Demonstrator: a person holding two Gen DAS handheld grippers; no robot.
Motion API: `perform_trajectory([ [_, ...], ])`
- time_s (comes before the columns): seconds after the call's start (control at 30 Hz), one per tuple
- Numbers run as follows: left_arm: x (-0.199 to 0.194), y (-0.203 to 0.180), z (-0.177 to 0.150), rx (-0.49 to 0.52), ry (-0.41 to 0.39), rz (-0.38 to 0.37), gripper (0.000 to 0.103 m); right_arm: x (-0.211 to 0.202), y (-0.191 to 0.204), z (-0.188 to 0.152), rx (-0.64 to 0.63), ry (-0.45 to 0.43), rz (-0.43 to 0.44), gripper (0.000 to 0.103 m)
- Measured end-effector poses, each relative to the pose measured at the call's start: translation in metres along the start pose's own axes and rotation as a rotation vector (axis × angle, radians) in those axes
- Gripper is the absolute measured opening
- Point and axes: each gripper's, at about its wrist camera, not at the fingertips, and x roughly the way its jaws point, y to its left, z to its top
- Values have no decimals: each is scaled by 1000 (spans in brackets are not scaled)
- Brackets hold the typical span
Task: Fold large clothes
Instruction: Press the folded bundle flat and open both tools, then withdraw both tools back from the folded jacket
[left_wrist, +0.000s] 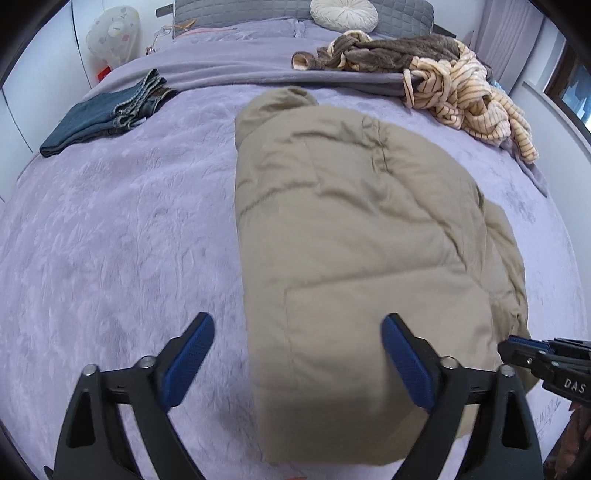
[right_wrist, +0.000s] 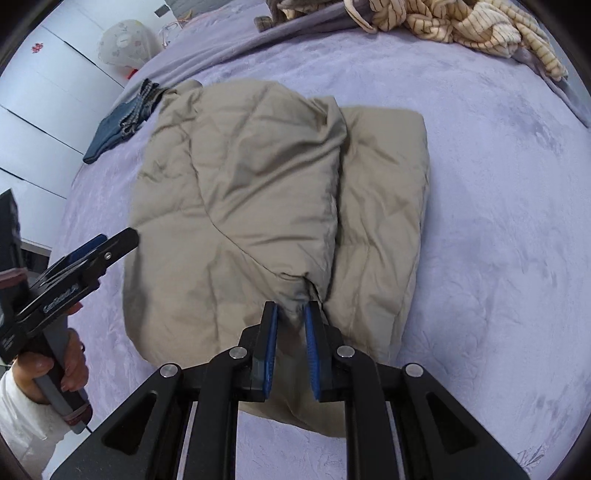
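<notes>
A person is folding a puffy tan coat (right_wrist: 258, 192) on a bed covered with a lilac blanket (left_wrist: 110, 240). The coat is lying in the middle of the bed, already doubled lengthwise into a thick, narrow bundle.

The right gripper (right_wrist: 291, 317) is pinching a gathered bit of the coat's tan fabric at the end of the bundle nearest the foot edge of the bed, its blue pads clenched on the cloth. It looks to be holding a sleeve or flap that is draped over the top of the bundle, probably so the layer can be laid flat or kept from sliding off.

The left gripper (left_wrist: 297, 345) is hovering over the near end of the coat with its jaws spread wide and nothing between the pads; it is released, likely free to take a new hold. In the right wrist view, a hand (right_wrist: 70, 358) in a white sleeve is gripping its handle.

Toward the left edge of the bed, folded blue jeans (left_wrist: 103, 118) are lying, seemingly finished. Near the head of the bed, by the right edge, a heap of striped cream and brown clothes (left_wrist: 443, 85) is waiting, unfolded. A round cushion (left_wrist: 343, 13) is resting against the headboard.
</notes>
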Motion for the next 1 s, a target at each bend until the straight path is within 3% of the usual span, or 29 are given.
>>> perform_trajectory([
  [0.23,-6,6,-30,-77,77,-12,103,18,-9,-13,33,49,-34,17],
  [0.5,-19,10,-40,-63,111,35,103,12,-1,-17,70,64,-73,17],
  [0.7,-33,12,-39,-48,76,65,103,-6,10,-20,86,53,-64,35],
  [1.0,-47,16,-42,5,70,82,103,-22,24,-36,104,41,-78,48],
])
